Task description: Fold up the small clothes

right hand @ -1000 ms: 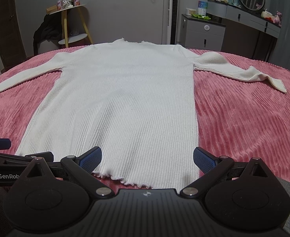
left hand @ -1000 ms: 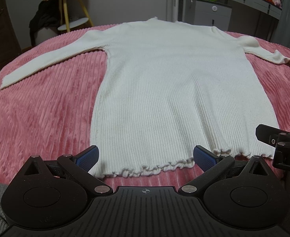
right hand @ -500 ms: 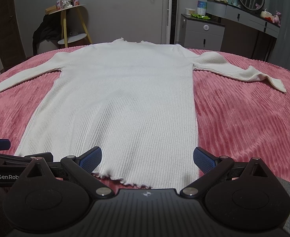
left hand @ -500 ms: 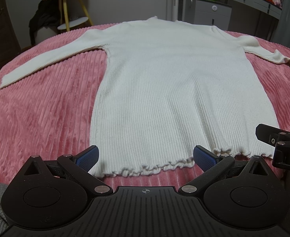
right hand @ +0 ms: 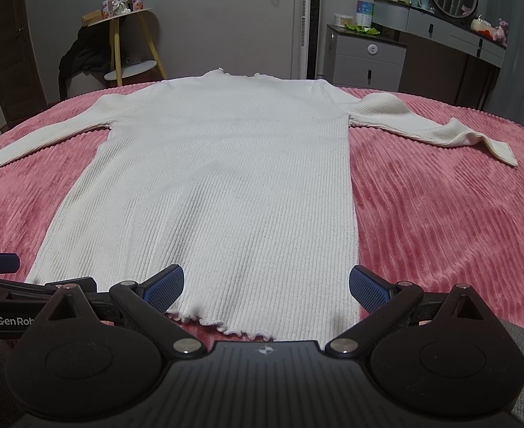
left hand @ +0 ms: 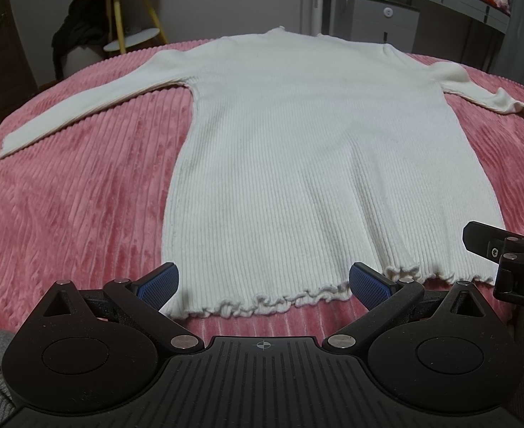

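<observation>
Both grippers, left gripper (left hand: 260,283) and right gripper (right hand: 266,285), spread wide at the frilled hem (left hand: 262,305). Ribbed sweater (right hand: 226,185): soft, light, stretchy; pinch hem corners.

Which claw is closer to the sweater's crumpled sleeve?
Right. The right claw sits at the hem corner on the crumpled sleeve's side; the left claw is at the opposite hem corner.

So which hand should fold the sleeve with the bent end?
Probably the right gripper: the bent sleeve lies on its side, and the gripper is open at the sweater's right hem corner.
</observation>
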